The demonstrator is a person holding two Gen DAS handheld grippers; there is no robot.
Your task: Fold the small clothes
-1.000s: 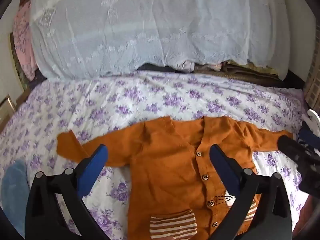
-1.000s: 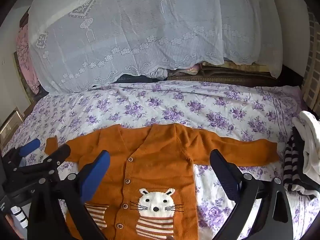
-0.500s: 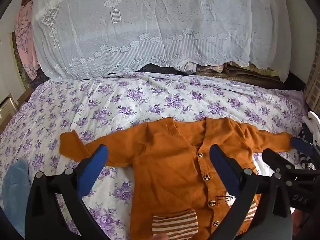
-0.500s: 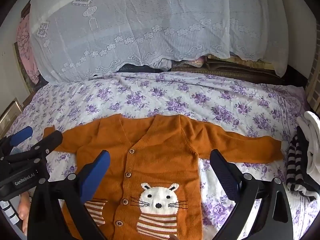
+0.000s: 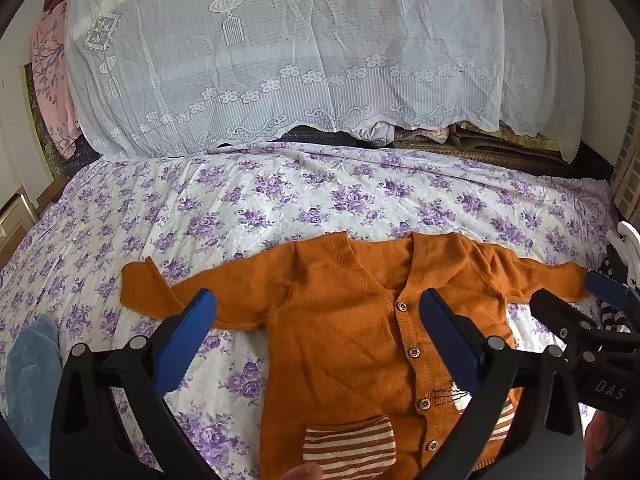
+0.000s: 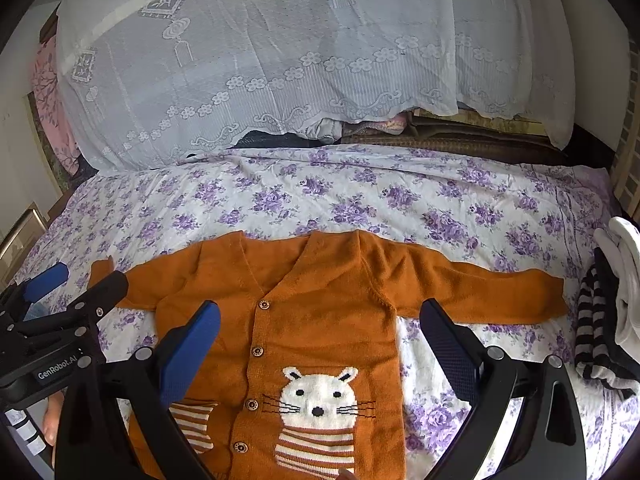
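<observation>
Orange knit: cardigan (image 5: 344,340) (image 6: 312,320) lies flat and face up on the sheet (image 5: 280,200) (image 6: 360,196), both sleeves spread out sideways, buttoned down the front.
Front panel: a white rabbit face (image 6: 318,396) with whiskers sits beside the button row, over a striped band; a striped pocket (image 5: 348,446) lies on the other side of the buttons.
Left sleeve end: cuff (image 5: 140,290) is turned up and folded a little on the sheet.
Left gripper (image 5: 318,340) (image 6: 70,286): fingers spread wide apart, holding nothing — it hovers over the cardigan's left shoulder and chest, blue pads (image 5: 186,338) facing inward.
Right gripper (image 6: 320,344) (image 5: 572,292): also wide apart and empty, poised over the chest above the rabbit face; in the left view its tips sit near the right cuff, though contact cannot be judged.
Sheet: white with purple flowers, wrinkled, covering the bed.
Lace cloth (image 5: 320,60) (image 6: 300,52): pale, draped over a tall heap at the far side of the bed.
Right edge: a striped black-and-white garment (image 6: 596,332) with a white one (image 6: 624,280) on it, just past the right cuff.
Left edge: a blue fluffy cloth (image 5: 32,372) on the sheet, apart from the cardigan.
</observation>
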